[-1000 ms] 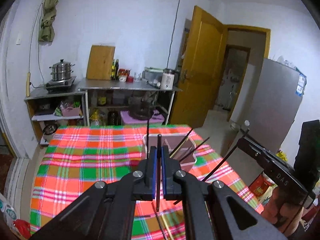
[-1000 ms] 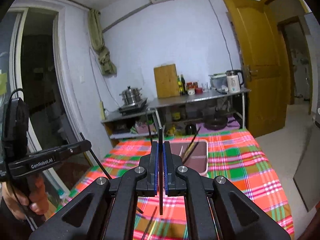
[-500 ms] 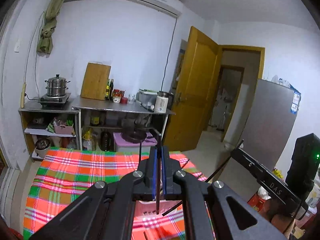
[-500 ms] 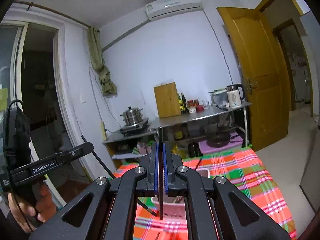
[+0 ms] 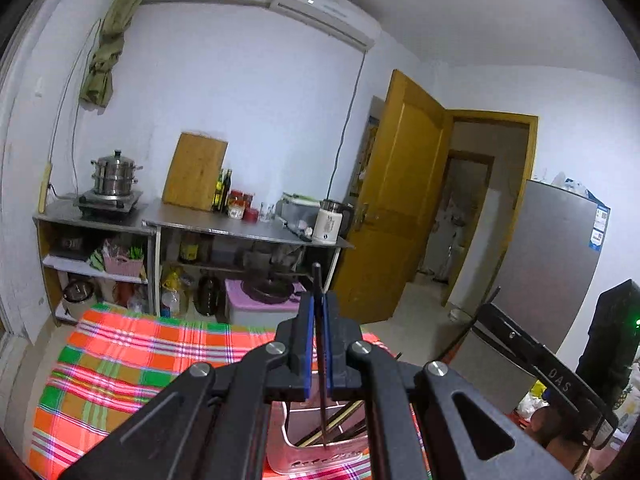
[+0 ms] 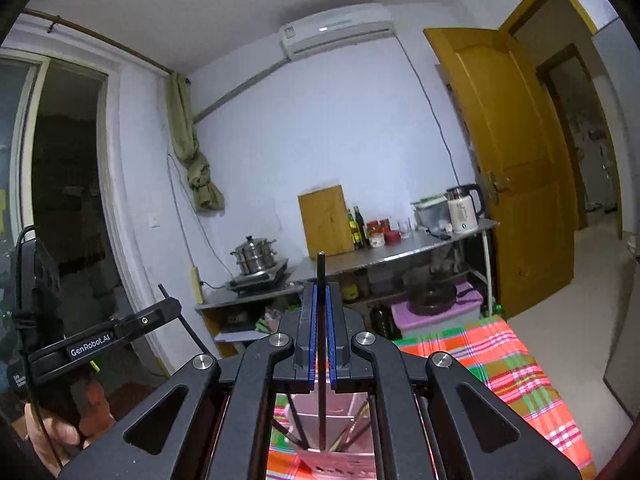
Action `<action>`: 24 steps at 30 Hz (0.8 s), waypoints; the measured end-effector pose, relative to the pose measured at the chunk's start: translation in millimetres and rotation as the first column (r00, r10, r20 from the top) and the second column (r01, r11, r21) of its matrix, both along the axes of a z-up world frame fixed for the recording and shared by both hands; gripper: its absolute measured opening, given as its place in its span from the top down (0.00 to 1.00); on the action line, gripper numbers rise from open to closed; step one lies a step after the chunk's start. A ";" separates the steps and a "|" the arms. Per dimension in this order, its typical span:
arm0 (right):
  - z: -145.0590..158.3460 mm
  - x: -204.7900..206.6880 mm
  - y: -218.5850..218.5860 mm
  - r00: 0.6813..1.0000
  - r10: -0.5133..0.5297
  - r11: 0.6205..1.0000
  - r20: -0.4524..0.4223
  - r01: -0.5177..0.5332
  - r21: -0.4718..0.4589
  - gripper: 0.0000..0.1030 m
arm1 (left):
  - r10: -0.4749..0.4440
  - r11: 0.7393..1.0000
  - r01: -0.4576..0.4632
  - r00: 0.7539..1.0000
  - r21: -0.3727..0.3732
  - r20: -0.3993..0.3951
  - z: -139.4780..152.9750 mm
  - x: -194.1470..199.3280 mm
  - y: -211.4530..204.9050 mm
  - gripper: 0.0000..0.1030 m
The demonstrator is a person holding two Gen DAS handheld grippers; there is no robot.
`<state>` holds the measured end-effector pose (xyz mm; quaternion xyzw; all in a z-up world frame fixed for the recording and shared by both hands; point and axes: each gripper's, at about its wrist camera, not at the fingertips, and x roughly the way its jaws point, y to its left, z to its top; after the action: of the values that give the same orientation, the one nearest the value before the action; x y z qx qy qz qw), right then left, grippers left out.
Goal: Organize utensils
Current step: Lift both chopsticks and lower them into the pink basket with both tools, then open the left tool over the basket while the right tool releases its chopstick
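Note:
My left gripper [image 5: 316, 300] is shut on a thin black chopstick [image 5: 321, 400] that stands upright, its lower tip reaching into the pink utensil holder [image 5: 320, 456] below. My right gripper [image 6: 320, 292] is shut on another black chopstick [image 6: 321, 400], also upright, its tip down inside the same pink holder [image 6: 340, 460]. Several chopsticks lean inside the holder. Each gripper shows in the other's view: the right one [image 5: 496, 294] at the right edge, the left one [image 6: 168, 300] at the left edge.
The table wears a red, green and orange plaid cloth [image 5: 132, 364]. Behind it stand metal shelves [image 5: 240, 232] with a steamer pot [image 5: 114, 174], cutting board, bottles and kettle [image 5: 330, 220]. A yellow door [image 5: 396, 216] is open; a grey fridge [image 5: 552, 272] stands right.
Both grippers have moved forward over the pink holder and tilted up. The holder has slid from mid-view to beneath the fingers, and both chopstick tips now reach into it.

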<state>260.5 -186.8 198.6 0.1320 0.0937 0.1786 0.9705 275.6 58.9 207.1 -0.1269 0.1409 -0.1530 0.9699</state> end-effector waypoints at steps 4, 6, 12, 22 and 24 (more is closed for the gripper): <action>-21.8 12.9 3.1 0.998 -0.010 1.000 -0.056 0.009 -0.017 0.96 | 0.012 1.000 -0.012 0.999 0.006 -0.038 -18.6 13.1 1.6 0.96; -28.4 16.5 3.0 0.997 -0.013 1.000 -0.072 0.012 -0.020 0.96 | 0.022 1.000 -0.023 0.998 -0.013 -0.055 -24.7 17.2 5.8 0.96; -32.7 19.9 3.0 0.996 -0.007 1.000 -0.087 0.005 -0.022 0.96 | -0.003 0.997 0.001 1.000 -0.075 -0.024 -4.5 8.6 16.8 0.96; -39.6 20.2 7.0 0.994 0.006 0.999 -0.107 -0.010 -0.032 0.96 | 0.044 0.997 -0.043 0.999 -0.056 0.018 -3.3 13.7 16.1 0.96; -43.0 21.9 8.3 0.993 0.005 0.999 -0.120 -0.010 -0.042 0.96 | 0.050 0.998 -0.051 0.999 -0.045 -0.018 -14.5 21.9 14.2 0.96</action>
<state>282.4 -178.4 155.6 0.1215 0.1561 0.1721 0.9650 297.5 73.2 192.6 -0.1537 0.1421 -0.1305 0.9691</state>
